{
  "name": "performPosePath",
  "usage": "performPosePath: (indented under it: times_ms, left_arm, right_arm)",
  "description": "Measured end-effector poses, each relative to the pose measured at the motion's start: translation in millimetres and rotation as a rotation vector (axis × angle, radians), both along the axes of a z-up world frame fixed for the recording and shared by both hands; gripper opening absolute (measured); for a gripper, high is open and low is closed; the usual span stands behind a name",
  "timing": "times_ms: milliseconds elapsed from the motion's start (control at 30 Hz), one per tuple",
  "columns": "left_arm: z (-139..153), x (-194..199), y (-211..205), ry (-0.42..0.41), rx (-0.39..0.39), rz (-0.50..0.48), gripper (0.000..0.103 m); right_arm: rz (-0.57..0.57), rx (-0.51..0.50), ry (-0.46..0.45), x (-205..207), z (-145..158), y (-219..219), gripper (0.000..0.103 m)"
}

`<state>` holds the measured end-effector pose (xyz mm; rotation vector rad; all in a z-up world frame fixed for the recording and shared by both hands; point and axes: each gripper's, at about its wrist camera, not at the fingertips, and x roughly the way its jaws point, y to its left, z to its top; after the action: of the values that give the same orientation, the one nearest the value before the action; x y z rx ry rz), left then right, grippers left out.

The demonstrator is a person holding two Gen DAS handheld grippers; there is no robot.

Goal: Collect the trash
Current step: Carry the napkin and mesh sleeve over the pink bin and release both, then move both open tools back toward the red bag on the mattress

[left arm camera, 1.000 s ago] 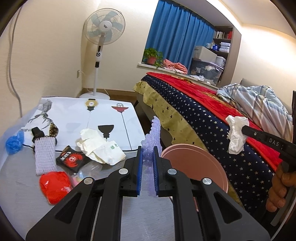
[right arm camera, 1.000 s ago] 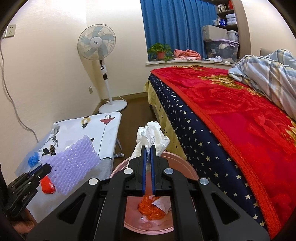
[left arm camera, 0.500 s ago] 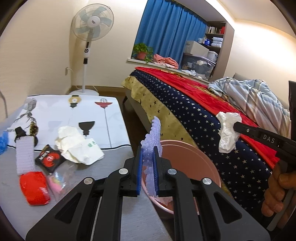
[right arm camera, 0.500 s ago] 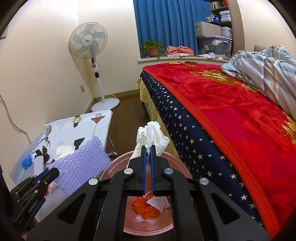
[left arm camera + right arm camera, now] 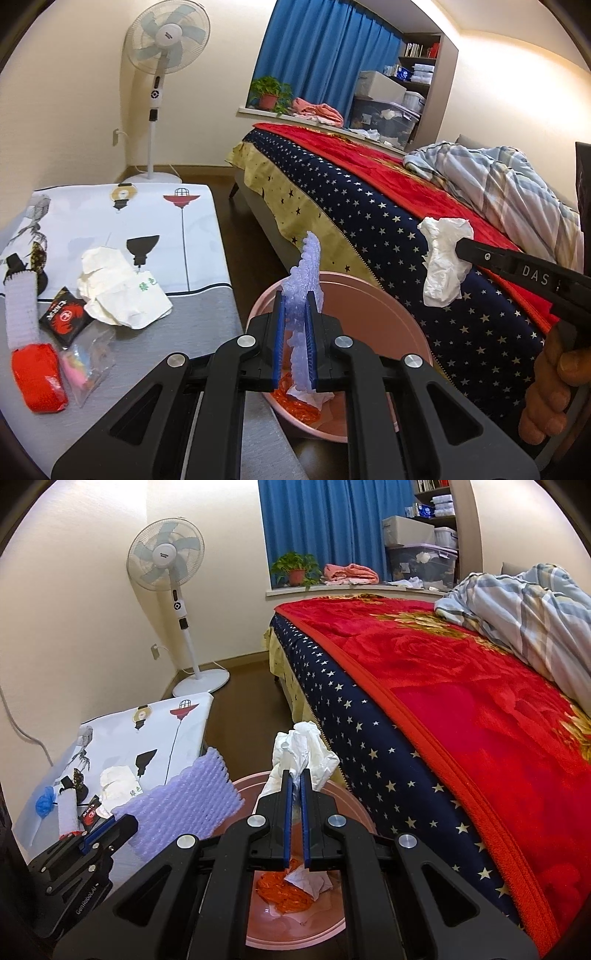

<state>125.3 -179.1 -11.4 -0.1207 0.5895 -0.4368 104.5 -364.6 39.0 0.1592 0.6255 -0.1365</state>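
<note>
Since a second ago the left gripper (image 5: 294,325) has slid off the table side and now hangs over the pink bin (image 5: 391,317), clamped on the purple foam net (image 5: 306,280), which stands up between its blue pads (image 5: 279,332). Right gripper (image 5: 295,805) has barely budged; it's pinched tight on a crumpled white tissue (image 5: 299,753), also above the bin, just to the left gripper's right.

Both loads look ready to drop. Best bet is probably to get each one squarely over the bin's middle first, lower a bit, then let go one at a time. The net is light and springy and could catch the rim or bounce out. Already at the bottom, under both grippers: something orange and some white paper (image 5: 306,880), hard to tell exactly what.

Off to the left gripper's left sits the table (image 5: 184,332) with a printed cloth, holding more junk: a white paper wad (image 5: 118,291), a black packet (image 5: 64,319), a red wrapper (image 5: 37,380), a clear bag (image 5: 86,363).

Beyond the bin is a bed (image 5: 461,701) with a red and starry blanket, plus a standing fan (image 5: 168,568) and blue curtains (image 5: 325,528) further back.
</note>
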Motion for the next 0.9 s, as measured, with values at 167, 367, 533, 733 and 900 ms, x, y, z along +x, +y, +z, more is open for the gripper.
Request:
performPosePath:
  times_ms: [167, 367, 533, 733, 900]
  left_arm:
    - [-1.3, 2.7, -4.7, 0.004, 0.002, -0.010, 0.010]
    - [-2.7, 6.7, -9.0, 0.014, -0.002, -0.029, 0.011]
    - [-6.6, 7.5, -7.1, 0.024, 0.013, -0.014, 0.022]
    - [1.3, 4.6, 5.8, 0.003, 0.009, 0.008, 0.022]
    - [7.5, -2.5, 19.3, -0.011, 0.013, 0.028, 0.022]
  right_arm:
    - [-0.003, 0.002, 0.001, -0.1, -0.7, -2.8, 0.005]
    - [-0.003, 0.006, 0.008, 0.3, -1.8, -4.5, 0.008]
    - [-0.028, 0.011, 0.022, 1.7, -4.7, -7.5, 0.029]
    - [-0.028, 0.018, 0.007, -0.2, -3.1, -7.7, 0.036]
    - [-0.006, 0.018, -0.009, -3.6, -0.3, -2.6, 0.036]
